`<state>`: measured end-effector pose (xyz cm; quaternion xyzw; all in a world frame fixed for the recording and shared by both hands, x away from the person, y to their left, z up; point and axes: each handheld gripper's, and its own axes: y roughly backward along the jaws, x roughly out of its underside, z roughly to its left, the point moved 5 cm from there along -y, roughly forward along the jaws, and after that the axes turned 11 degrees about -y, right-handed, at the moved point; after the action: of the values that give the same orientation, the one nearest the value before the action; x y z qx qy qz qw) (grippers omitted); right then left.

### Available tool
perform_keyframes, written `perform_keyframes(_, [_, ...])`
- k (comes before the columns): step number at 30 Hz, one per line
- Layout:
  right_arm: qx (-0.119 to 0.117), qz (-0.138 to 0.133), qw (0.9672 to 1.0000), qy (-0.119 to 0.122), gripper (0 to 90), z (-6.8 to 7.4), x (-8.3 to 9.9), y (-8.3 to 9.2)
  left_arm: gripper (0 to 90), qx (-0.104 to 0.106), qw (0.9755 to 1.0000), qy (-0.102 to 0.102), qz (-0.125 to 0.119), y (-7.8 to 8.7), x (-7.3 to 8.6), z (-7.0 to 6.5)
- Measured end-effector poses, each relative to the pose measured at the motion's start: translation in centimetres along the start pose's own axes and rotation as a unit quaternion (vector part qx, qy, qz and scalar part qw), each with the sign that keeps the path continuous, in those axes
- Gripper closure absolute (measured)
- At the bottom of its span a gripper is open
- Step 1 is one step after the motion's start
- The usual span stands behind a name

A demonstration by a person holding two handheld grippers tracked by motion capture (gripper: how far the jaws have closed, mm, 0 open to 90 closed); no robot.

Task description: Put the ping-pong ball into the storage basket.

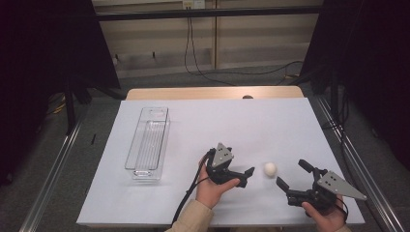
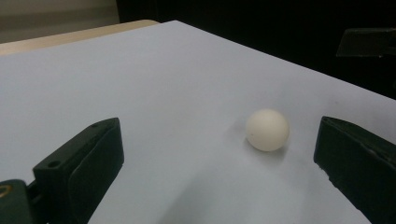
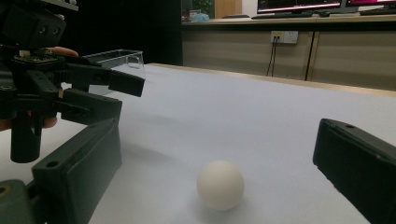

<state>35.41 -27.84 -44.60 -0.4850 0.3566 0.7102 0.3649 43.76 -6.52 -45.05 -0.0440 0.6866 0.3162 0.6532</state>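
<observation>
Near edge: left black two-jaw gripper [image 1: 245, 176] and right black two-jaw gripper [image 1: 293, 175], both spread wide, empty. Between them, free on white paper-covered table [image 1: 203, 130]: small white smooth ball [image 1: 270, 168]. Clear plastic oblong bin [image 1: 148, 143] far left. Risk: nudged, likely to roll away.

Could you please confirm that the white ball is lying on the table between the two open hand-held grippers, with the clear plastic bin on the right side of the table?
Not quite: the clear plastic bin sits on the table's left side, as the high view shows. The rest holds: the white ball lies between the open left hand-held gripper and the open right hand-held gripper.
</observation>
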Motion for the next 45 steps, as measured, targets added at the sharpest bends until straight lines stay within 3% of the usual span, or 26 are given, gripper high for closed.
perform_keyframes(2, [-0.003,0.0,1.0,0.003,0.6,0.0,0.0,0.0,1.7,0.004,1.0,-0.007,0.005,0.0,0.0,0.0])
perform_keyframes(3, [-0.001,0.0,1.0,0.003,0.6,0.0,0.0,0.0,1.7,0.004,1.0,0.001,0.001,-0.2,-0.1,-0.1])
perform_keyframes(11, [-0.001,0.0,1.0,0.001,0.6,0.0,0.0,0.0,1.7,0.007,1.0,-0.001,0.005,-0.7,-0.3,-0.4])
perform_keyframes(15, [-0.002,0.0,1.0,0.0,0.6,0.0,0.0,0.0,1.8,0.011,0.9998,-0.011,0.014,-0.8,-0.3,-0.4])
perform_keyframes(16, [-0.002,-0.001,1.0,0.0,0.6,0.0,0.0,0.0,1.8,0.011,0.9999,-0.004,0.01,-1.1,-0.4,-0.6])
perform_keyframes(17, [-0.003,0.0,1.0,-0.001,0.6,0.0,0.0,0.0,1.8,0.012,0.9997,-0.013,0.017,-1.0,-0.3,-0.5])
perform_keyframes(23, [-0.002,0.0,1.0,-0.001,0.6,0.0,0.0,0.0,1.8,0.012,0.9999,-0.005,0.01,-1.4,-0.5,-0.6])
perform_keyframes(45, [-0.005,0.002,1.0,0.0,0.6,0.0,0.0,0.0,2.0,0.023,0.9994,-0.015,0.023,-2.4,-0.9,-1.1])
